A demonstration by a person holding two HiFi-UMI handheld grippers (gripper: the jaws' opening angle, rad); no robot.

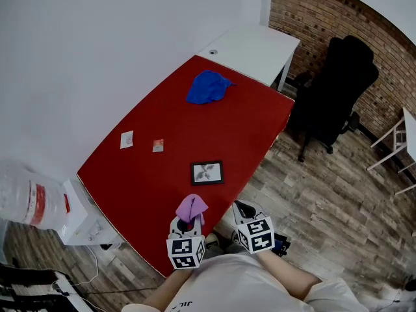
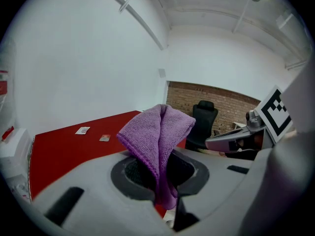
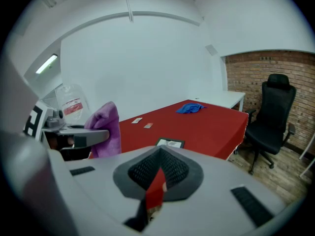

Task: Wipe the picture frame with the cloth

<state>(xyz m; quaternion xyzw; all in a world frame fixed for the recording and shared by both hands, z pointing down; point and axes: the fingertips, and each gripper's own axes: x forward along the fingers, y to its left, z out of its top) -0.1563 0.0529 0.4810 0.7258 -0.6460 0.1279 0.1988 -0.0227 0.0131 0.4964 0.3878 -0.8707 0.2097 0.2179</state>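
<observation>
Left gripper (image 2: 166,193): clamped on purple cloth (image 2: 157,132)
Right gripper (image 3: 155,191): closed, empty
Risk: picture frame (image 1: 207,172) skids when wiped (unpinned)

My left gripper (image 1: 188,224) pinches the purple cloth (image 1: 192,208), my right gripper (image 1: 242,208) sits closed, both at the near edge of the red table (image 1: 195,135).

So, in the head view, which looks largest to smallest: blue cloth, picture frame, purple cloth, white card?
blue cloth
picture frame and purple cloth: alike, cloth nearer the camera, unranked
white card
</observation>
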